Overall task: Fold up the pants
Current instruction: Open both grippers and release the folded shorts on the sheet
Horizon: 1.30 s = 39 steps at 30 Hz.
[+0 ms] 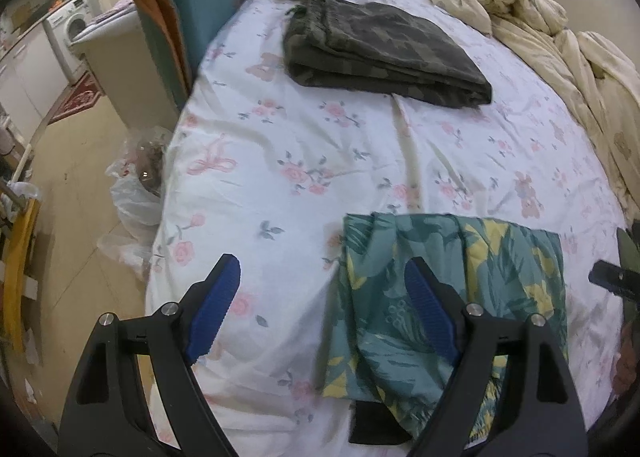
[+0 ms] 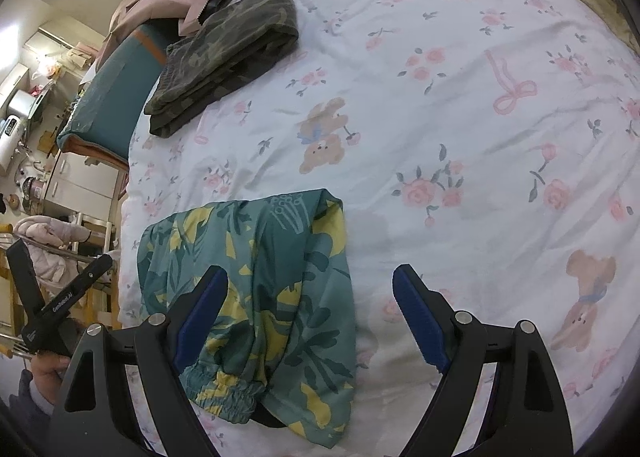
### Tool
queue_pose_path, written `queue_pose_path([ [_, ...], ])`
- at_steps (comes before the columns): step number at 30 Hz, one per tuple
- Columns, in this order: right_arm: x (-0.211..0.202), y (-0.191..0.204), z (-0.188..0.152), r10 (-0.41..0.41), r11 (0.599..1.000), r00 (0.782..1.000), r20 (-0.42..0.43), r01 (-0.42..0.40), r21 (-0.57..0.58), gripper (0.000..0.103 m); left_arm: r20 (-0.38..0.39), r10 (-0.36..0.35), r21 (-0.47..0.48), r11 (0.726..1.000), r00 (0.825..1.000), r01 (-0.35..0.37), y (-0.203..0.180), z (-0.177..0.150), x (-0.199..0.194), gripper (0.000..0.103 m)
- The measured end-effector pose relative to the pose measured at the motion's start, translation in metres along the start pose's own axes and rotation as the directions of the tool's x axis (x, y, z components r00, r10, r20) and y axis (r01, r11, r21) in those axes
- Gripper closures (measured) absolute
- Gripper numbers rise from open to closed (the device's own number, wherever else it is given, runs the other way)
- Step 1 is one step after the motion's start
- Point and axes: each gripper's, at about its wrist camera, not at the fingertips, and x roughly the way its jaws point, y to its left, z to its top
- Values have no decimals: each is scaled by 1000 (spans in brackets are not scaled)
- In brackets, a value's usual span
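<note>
Folded green pants (image 1: 448, 297) on bed, under gaping empty left tongs (image 1: 324, 309) and right tongs (image 2: 308, 305).

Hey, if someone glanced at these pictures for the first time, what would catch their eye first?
Probably the green and yellow leaf-print pants, folded into a compact bundle near the front edge of the floral bedsheet, just ahead of both open grippers. Next, the dark camouflage pants, also folded, lying farther back toward the head of the bed. A crumpled cream quilt is heaped along the far right side in the left wrist view.
</note>
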Motion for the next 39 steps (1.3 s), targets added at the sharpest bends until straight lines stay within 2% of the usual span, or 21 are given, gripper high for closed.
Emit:
queue_pose_path([
  [14, -3, -1, 3, 10, 1000, 1000, 10, -10, -1, 16, 15, 31, -2, 1000, 999, -31, 5, 1, -4, 21],
  [23, 7, -4, 4, 4, 1000, 1000, -10, -4, -1, 16, -7, 6, -26, 1000, 1000, -6, 11, 4, 3, 21],
  [32, 21, -19, 12, 59, 997, 998, -23, -58, 49, 16, -62, -54, -93, 995, 997, 48, 20, 17, 28, 21],
  [37, 37, -24, 22, 109, 990, 994, -31, -106, 97, 16, -127, -113, -112, 989, 985, 99, 13, 24, 59, 21],
  [39, 42, -22, 27, 102, 991, 994, -30, -99, 86, 16, -147, -158, -108, 984, 976, 143, 4, 26, 69, 21],
])
